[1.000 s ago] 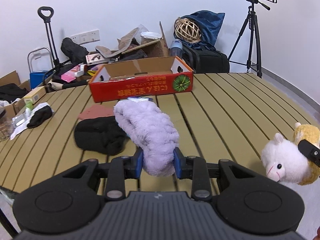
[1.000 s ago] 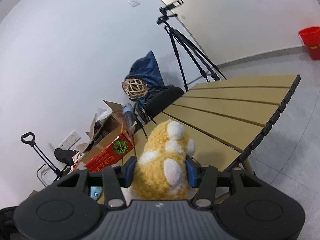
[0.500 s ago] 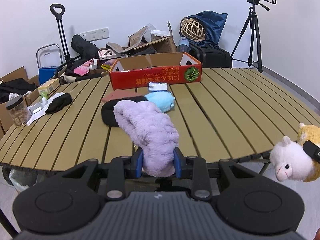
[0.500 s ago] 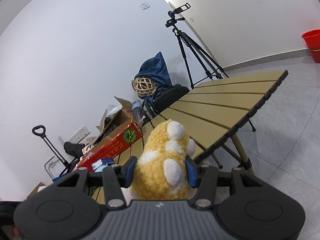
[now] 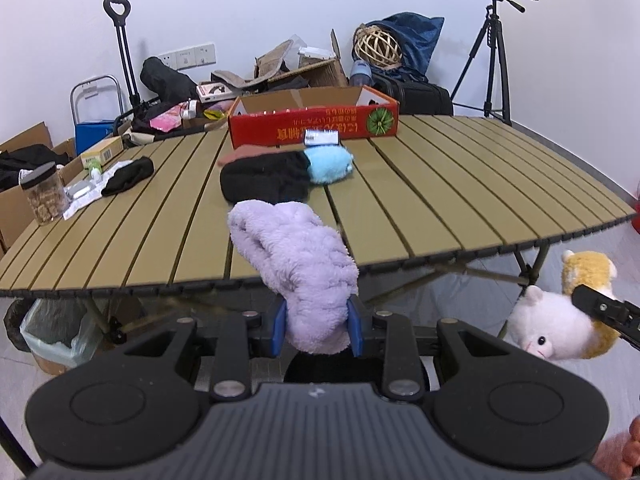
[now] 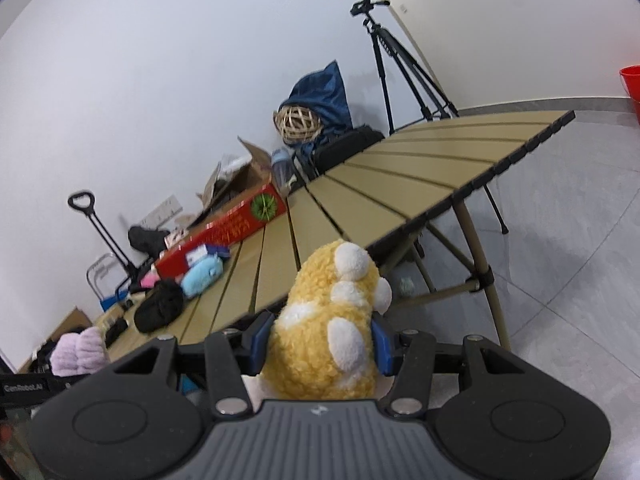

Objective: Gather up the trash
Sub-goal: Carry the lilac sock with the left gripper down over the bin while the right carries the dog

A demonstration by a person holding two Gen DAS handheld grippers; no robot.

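Both loads are off the worktop [image 5: 440, 184] and in transit. The left hand-held gripper [image 5: 318, 326] is clamped nearly shut on a purple fleece item [image 5: 292, 256], whose long axis slants up and away towards the worktop's edge. The right hand-held gripper [image 6: 320, 346] squeezes a yellow plush toy [image 6: 332, 320], standing roughly upright. Next comes finding a bin, perhaps the lined one [image 5: 52, 332] under the worktop.

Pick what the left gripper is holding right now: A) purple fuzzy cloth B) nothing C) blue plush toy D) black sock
A: in the left wrist view the left gripper has its blue pads pressed on both sides of the purple fuzzy cloth, while the blue plush toy lies on the table.
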